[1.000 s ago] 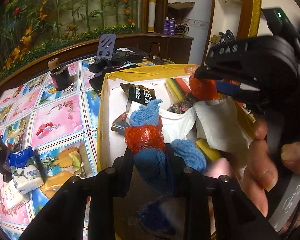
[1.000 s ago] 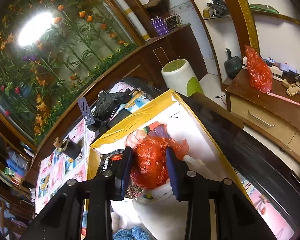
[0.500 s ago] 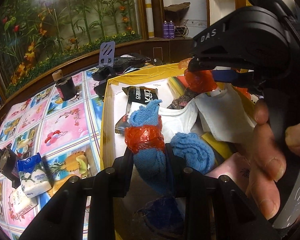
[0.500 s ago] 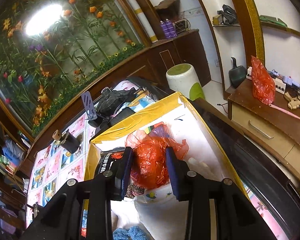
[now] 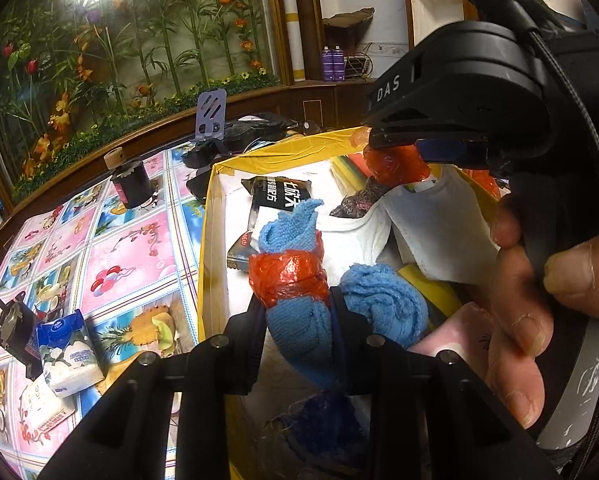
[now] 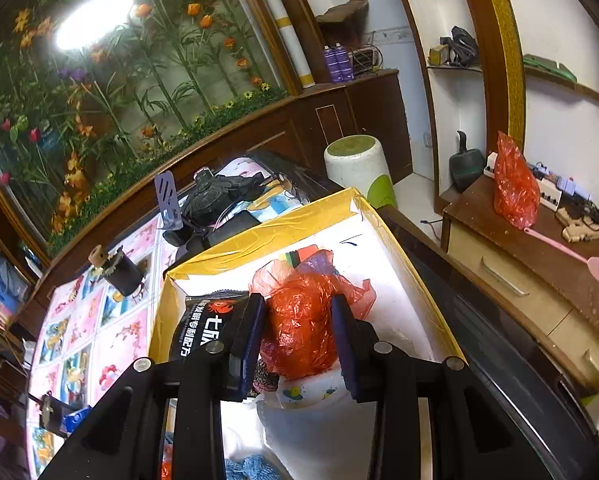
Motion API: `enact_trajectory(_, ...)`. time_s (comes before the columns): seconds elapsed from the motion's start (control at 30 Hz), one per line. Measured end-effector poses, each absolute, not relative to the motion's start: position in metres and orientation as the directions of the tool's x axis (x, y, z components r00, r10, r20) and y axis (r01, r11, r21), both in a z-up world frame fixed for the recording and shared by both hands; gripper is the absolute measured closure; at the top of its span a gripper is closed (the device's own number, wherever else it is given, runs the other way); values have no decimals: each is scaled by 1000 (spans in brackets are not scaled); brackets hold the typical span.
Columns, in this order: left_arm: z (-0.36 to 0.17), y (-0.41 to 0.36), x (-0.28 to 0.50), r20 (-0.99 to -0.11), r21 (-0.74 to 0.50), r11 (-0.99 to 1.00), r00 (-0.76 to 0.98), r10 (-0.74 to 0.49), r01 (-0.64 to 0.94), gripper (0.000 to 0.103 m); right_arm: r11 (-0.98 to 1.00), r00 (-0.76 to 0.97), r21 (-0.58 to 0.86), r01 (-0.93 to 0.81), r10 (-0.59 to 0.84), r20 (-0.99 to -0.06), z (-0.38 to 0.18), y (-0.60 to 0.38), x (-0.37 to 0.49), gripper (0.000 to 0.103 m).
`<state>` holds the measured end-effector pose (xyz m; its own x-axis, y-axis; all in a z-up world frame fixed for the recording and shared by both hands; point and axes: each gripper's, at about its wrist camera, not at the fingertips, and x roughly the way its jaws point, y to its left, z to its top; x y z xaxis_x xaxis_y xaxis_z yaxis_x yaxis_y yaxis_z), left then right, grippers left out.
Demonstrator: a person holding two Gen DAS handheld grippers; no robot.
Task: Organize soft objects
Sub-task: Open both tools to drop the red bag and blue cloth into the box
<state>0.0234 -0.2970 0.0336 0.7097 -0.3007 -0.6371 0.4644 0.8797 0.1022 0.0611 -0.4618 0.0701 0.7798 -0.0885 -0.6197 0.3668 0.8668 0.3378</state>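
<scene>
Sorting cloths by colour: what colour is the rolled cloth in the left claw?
Blue, banded with red plastic; left wrist view.

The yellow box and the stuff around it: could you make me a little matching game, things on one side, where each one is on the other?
Things:
1. blue towel roll
2. red plastic bag
3. black snack packet
4. tissue pack

Places:
A. lying in the yellow box, gripped by nothing
B. on the patterned tablecloth, outside the box
C. between the left hand-held gripper fingers
D. between the right hand-held gripper fingers

Pairs: 1-C, 2-D, 3-A, 4-B
</scene>
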Motion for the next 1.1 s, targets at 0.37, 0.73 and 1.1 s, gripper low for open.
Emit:
enact_trajectory(0.37,34,-298,22,-634,107,877,712,-303,468,75,899,770,242,365,-145,-621,73,-447,61,67)
enact_trajectory(0.73,33,-298,21,-633,108,877,712,-304,469,75,919,761,140,369,-213,-613,77,-434,60,67)
enact_trajectory(1.1,33,-297,20,-633,108,876,712,-304,469,75,924,763,110,366,-231,-603,79,-429,58,67)
